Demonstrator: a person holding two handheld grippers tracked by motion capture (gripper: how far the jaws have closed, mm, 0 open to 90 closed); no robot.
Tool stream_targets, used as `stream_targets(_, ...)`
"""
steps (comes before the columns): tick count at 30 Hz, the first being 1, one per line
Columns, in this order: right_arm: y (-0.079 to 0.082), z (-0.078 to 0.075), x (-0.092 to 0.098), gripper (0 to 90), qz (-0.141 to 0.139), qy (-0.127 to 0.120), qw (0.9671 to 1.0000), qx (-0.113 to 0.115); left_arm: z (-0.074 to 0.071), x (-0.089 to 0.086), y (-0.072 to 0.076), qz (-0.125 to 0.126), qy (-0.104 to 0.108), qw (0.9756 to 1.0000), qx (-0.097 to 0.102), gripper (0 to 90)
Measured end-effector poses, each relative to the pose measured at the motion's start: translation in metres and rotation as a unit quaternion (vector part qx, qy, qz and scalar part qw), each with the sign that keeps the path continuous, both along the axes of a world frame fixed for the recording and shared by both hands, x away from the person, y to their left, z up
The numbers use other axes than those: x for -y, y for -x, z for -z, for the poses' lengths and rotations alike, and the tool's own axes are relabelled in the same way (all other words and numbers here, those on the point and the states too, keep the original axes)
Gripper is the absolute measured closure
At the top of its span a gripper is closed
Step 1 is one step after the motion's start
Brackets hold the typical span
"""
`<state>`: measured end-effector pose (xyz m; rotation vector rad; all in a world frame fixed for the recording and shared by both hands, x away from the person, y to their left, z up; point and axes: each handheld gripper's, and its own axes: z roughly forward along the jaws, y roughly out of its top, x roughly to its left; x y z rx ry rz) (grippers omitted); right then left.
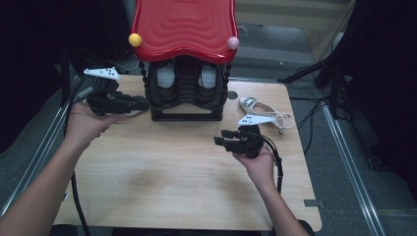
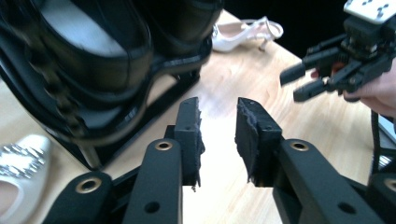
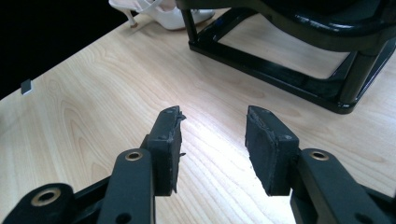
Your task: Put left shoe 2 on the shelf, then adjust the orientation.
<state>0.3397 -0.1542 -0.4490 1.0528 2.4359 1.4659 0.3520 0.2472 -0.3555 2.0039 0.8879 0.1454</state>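
A black shoe rack (image 1: 186, 116) with a red wavy top (image 1: 184, 27) stands at the back of the wooden table (image 1: 172, 172). Two black shoes (image 1: 169, 78) sit on its shelf. My left gripper (image 1: 142, 103) is level beside the rack's left foot, open, with nothing between its jaws (image 2: 217, 135). A white jewelled shoe (image 2: 18, 163) lies just left of the rack. A white slingback sandal (image 1: 260, 105) lies right of the rack. My right gripper (image 1: 220, 138) hovers in front of the sandal, pointing left, open and empty (image 3: 212, 140).
A yellow ball (image 1: 134, 40) and a pink ball (image 1: 233, 43) cap the red top's corners. The rack's base frame (image 3: 280, 74) lies ahead of the right jaws. Cables trail off the table's right edge. Bare wood spans the table's front half.
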Motion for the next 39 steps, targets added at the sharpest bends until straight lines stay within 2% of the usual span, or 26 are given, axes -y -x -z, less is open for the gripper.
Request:
stream_targets(3,0.000,0.004,0.004,56.9,0.002,-0.011,0.9999,-0.008,0.013,-0.001,0.001,0.006,-0.002,0.9999,-0.010,80.5)
stream_targets(9,0.000,0.010,0.007,56.7,0.006,0.004,0.9999,-0.009,0.035,-0.004,0.002,0.004,0.006,0.9997,-0.025,84.5)
stream_targets(11,0.000,0.012,0.006,56.5,0.006,0.008,0.9999,-0.006,0.042,-0.006,0.002,0.004,0.001,0.9996,-0.029,85.7)
stream_targets(15,0.001,0.014,0.004,56.5,0.004,0.022,0.9997,-0.005,0.054,-0.012,0.004,-0.012,-0.004,0.9992,-0.037,87.3)
stream_targets(18,0.002,0.017,0.004,56.8,0.006,0.018,0.9998,0.001,0.064,-0.020,0.003,-0.017,0.009,0.9990,-0.041,89.7)
stream_targets(21,0.002,0.021,0.006,56.8,0.011,0.018,0.9997,-0.013,0.074,-0.027,0.002,-0.024,0.017,0.9985,-0.047,90.0)
stream_targets(23,0.001,0.022,0.008,56.8,0.014,0.016,0.9997,-0.013,0.080,-0.032,0.002,-0.025,0.020,0.9983,-0.048,90.0)
stream_targets(27,0.000,0.023,0.010,56.8,0.017,0.014,0.9996,-0.019,0.089,-0.042,-0.001,-0.034,0.008,0.9978,-0.056,90.0)
stream_targets(31,-0.001,0.026,0.010,56.9,0.017,0.016,0.9994,-0.025,0.098,-0.055,-0.003,-0.047,0.011,0.9968,-0.064,90.0)
stream_targets(36,-0.003,0.030,0.012,57.3,0.021,0.017,0.9993,-0.025,0.107,-0.070,-0.004,-0.067,0.012,0.9957,-0.064,90.0)
stream_targets(39,-0.003,0.032,0.014,57.3,0.025,0.019,0.9991,-0.029,0.111,-0.078,-0.006,-0.075,0.001,0.9954,-0.060,90.0)
